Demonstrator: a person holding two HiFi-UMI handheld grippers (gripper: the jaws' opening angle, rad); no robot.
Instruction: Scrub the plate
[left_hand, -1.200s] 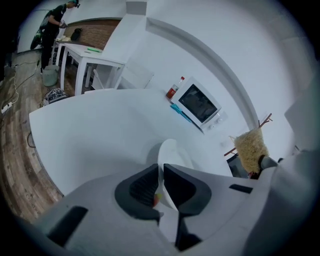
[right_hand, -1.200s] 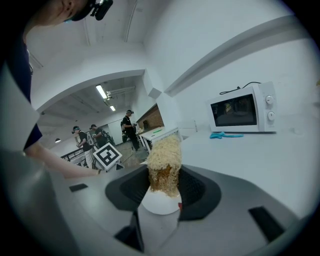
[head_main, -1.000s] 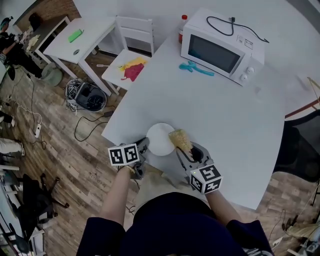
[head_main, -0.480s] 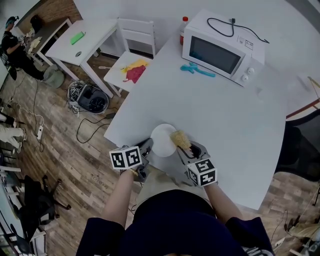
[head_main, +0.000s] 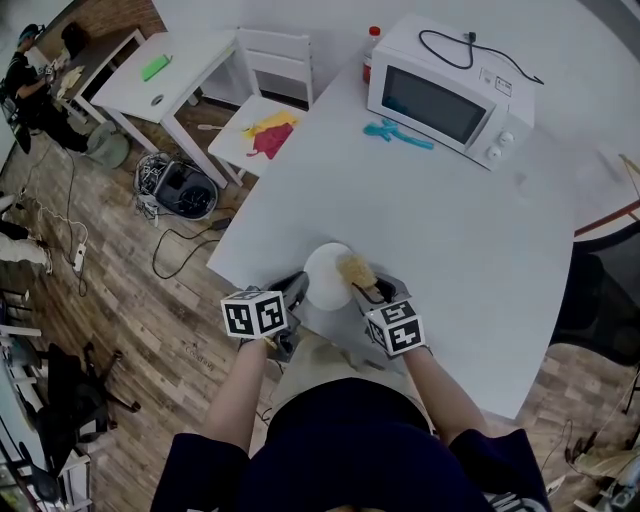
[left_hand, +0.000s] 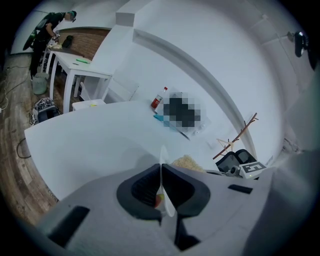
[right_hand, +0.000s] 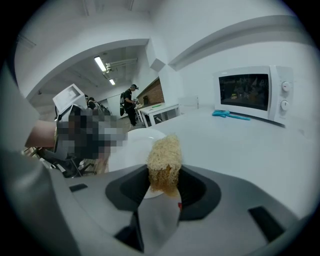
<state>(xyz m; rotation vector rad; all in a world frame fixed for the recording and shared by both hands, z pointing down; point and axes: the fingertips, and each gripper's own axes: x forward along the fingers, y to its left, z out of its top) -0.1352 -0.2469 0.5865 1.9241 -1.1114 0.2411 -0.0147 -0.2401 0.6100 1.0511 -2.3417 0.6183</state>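
Note:
A white plate (head_main: 327, 273) lies at the near edge of the white table (head_main: 450, 200). My left gripper (head_main: 291, 293) is shut on the plate's rim; in the left gripper view the rim (left_hand: 163, 170) stands edge-on between the pads of the left gripper (left_hand: 161, 184). My right gripper (head_main: 372, 292) is shut on a tan fibrous scrubber (head_main: 355, 270), which rests on the plate's right part. In the right gripper view the scrubber (right_hand: 163, 162) sticks up out of the right gripper (right_hand: 163, 186) over the plate (right_hand: 134, 145).
A white microwave (head_main: 447, 92) stands at the table's far side, with a teal tool (head_main: 397, 134) in front of it and a red-capped bottle (head_main: 371, 45) to its left. A white chair (head_main: 262, 128) and a small white table (head_main: 160, 80) stand at the left. A person (head_main: 28, 75) stands far left.
The right gripper with the scrubber has moved left and slightly toward the plate's near side. The left gripper stays clamped on the rim.

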